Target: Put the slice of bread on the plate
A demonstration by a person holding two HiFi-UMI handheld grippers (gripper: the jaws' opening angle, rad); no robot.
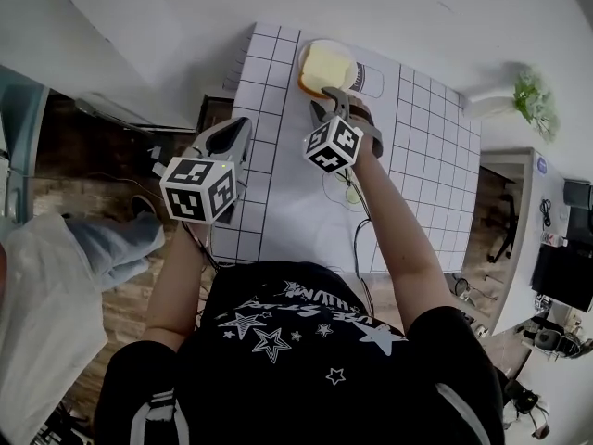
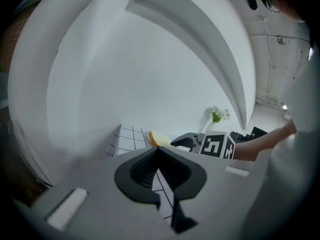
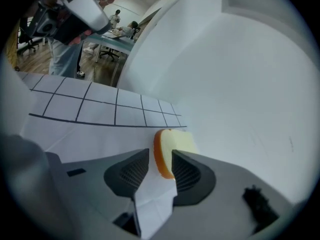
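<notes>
A slice of bread (image 1: 324, 66) with a brown crust lies on a white plate (image 1: 366, 82) at the far end of the table, close to the wall. My right gripper (image 1: 332, 106) is right at its near edge. In the right gripper view the bread (image 3: 177, 141) sits between the spread jaws of this open gripper (image 3: 160, 165), with a gap on the left side. My left gripper (image 1: 236, 130) hovers over the table's left edge, away from the bread. Its jaw tips meet, so this gripper (image 2: 159, 151) is shut and empty. From there the bread (image 2: 159, 139) shows further ahead.
The table wears a white sheet with a black grid (image 1: 422, 156). A small wire-like object (image 1: 350, 191) lies mid-table under my right arm. A potted plant (image 1: 533, 95) stands at the far right corner. Wooden floor drops off left of the table edge (image 1: 243, 109).
</notes>
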